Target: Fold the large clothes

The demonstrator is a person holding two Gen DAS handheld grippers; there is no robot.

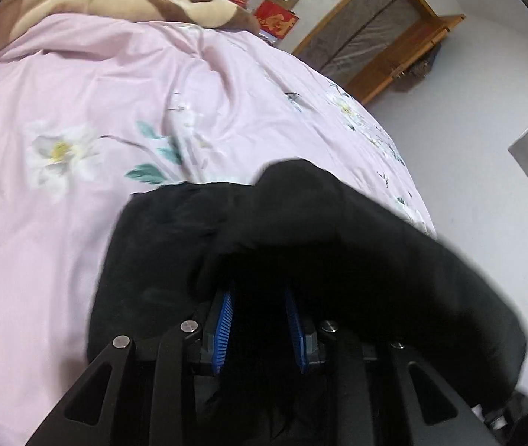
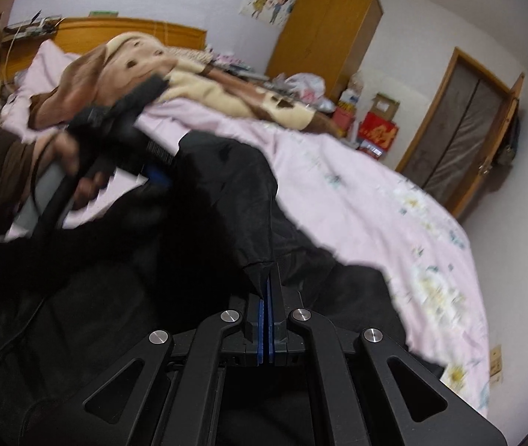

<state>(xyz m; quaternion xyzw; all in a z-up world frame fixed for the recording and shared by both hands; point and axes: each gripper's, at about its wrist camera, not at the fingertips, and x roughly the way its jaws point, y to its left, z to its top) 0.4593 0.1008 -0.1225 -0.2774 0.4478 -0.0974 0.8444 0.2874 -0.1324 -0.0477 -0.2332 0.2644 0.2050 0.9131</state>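
A large black garment lies bunched on a pink flowered bed cover. In the left wrist view my left gripper has its blue pads apart, with black cloth draped over and between them; the fingertips are hidden by the cloth. In the right wrist view my right gripper is shut on a fold of the black garment and holds it above the bed. The left gripper also shows there, held by a hand at the garment's far left edge.
A brown and cream blanket lies at the head of the bed near a wooden headboard. A wooden wardrobe, a door and red boxes stand beyond the bed cover.
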